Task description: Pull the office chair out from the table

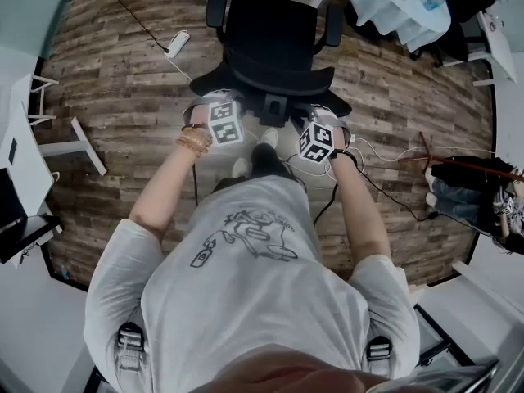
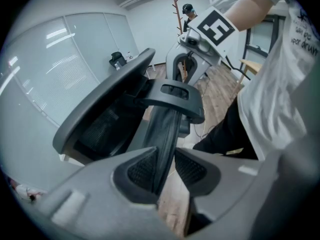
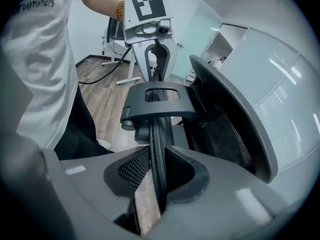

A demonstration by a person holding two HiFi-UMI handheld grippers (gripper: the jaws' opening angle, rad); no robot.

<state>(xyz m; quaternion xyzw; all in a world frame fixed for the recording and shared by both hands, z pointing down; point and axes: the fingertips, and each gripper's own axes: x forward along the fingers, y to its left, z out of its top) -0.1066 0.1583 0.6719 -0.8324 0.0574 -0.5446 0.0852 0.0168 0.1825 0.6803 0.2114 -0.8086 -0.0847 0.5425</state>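
While the office chair (image 1: 274, 39) stands on the wooden floor (image 1: 123, 97) with its seat turned away from the person, its backrest rim (image 2: 167, 129) is gripped from above by both tools. The left tool (image 2: 165, 168) is closed narrowly on the thin dark rim, with the mesh pads (image 2: 142, 168) pressed against its two faces. The right tool (image 3: 157, 171) is clamped on the same rim in the same manner. A slotted black bracket (image 3: 159, 101) is mounted on the rim between them, and each tool can be seen across it from the other's view.

The person's shoes (image 1: 266, 137) are planted just behind the chair. A white power strip (image 1: 177, 42) with its cord lies on the floor beside the chair's left armrest (image 1: 217, 6). Loose cables (image 1: 385, 150) are strewn over the boards to the right of the right tool.

A white desk (image 1: 24, 154) is set along the floor's left edge. A cloth-covered desk (image 1: 393, 2) is found at the far right corner. Dark bags (image 1: 458, 191) are piled at the right edge. A wooden coat stand (image 2: 177, 14) and a glass partition (image 2: 65, 69) are visible beyond the chair in the left gripper view.
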